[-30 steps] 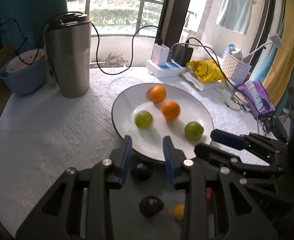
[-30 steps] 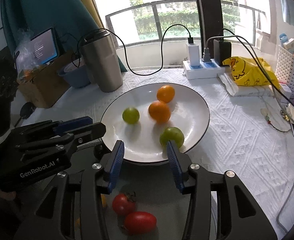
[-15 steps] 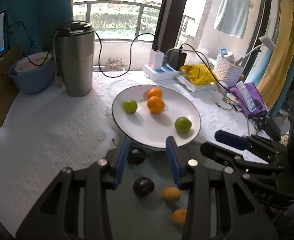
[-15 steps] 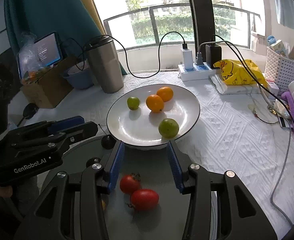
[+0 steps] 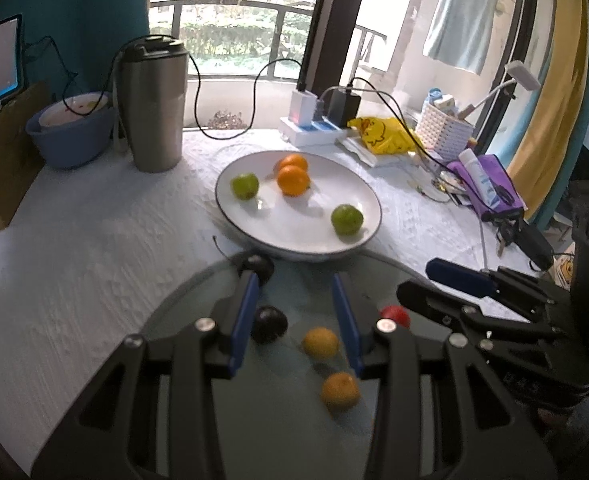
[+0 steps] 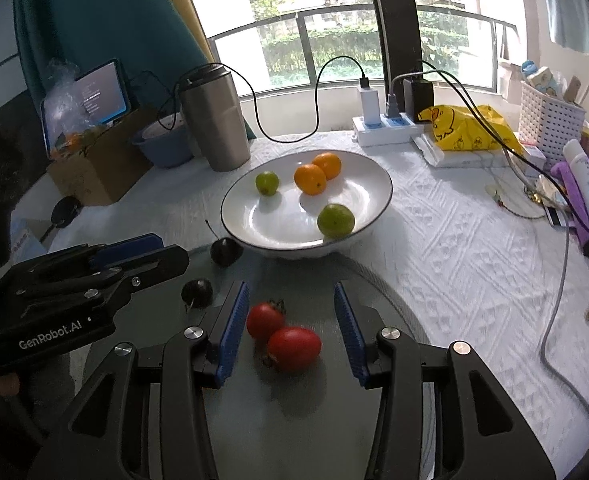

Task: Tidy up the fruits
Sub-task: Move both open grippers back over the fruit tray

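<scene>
A white plate (image 5: 358, 196) (image 6: 374, 184) holds two oranges (image 5: 293, 180) (image 6: 310, 179) and two green fruits (image 5: 347, 219) (image 6: 335, 220). In front of it a grey glass disc (image 5: 286, 408) (image 6: 294, 412) carries two dark plums (image 5: 269, 324) (image 6: 197, 292), two small orange fruits (image 5: 321, 343) and two red tomatoes (image 6: 293, 348). My left gripper (image 5: 296, 284) is open and empty above the disc. My right gripper (image 6: 290, 294) is open and empty over the tomatoes. Each gripper shows in the other's view, the right (image 5: 474, 292) and the left (image 6: 94, 276).
A steel tumbler (image 5: 154, 104) and a blue bowl (image 5: 74, 136) stand at the back left. A power strip (image 6: 390, 128) with cables, a yellow bag (image 6: 466, 128), a white basket (image 6: 550, 112) and a purple pouch (image 5: 490, 184) lie at the right. A white textured cloth (image 6: 474, 260) covers the table.
Both grippers have drawn back and up from the plate's near rim. The grey disc and its loose fruits have come into fuller view. Both stay open.
</scene>
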Demonstrator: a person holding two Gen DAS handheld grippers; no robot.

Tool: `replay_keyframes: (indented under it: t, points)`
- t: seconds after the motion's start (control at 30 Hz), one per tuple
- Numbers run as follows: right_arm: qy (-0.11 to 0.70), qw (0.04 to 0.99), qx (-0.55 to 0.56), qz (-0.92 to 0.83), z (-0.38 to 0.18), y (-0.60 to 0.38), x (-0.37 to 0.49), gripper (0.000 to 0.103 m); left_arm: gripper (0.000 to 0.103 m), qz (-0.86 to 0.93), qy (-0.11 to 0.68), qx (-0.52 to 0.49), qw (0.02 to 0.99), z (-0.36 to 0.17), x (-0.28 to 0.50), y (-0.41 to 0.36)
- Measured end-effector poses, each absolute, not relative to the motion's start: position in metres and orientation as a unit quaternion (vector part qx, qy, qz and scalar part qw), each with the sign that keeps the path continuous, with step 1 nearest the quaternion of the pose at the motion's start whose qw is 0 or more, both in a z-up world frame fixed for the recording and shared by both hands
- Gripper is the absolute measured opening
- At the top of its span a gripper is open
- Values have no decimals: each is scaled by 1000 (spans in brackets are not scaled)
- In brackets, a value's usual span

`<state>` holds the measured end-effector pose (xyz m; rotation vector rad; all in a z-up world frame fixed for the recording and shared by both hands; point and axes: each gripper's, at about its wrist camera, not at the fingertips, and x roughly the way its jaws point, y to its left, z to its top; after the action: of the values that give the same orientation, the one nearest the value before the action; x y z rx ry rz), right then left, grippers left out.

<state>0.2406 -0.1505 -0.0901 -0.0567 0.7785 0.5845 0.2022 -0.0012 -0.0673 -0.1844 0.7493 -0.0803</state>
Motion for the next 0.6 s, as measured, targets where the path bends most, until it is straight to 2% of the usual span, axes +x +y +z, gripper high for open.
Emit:
replay_keyframes:
  t: [0.6]
  points:
    - [398, 874, -24, 279, -118, -160, 215, 47, 41, -49, 393, -93, 913, -94, 174, -19]
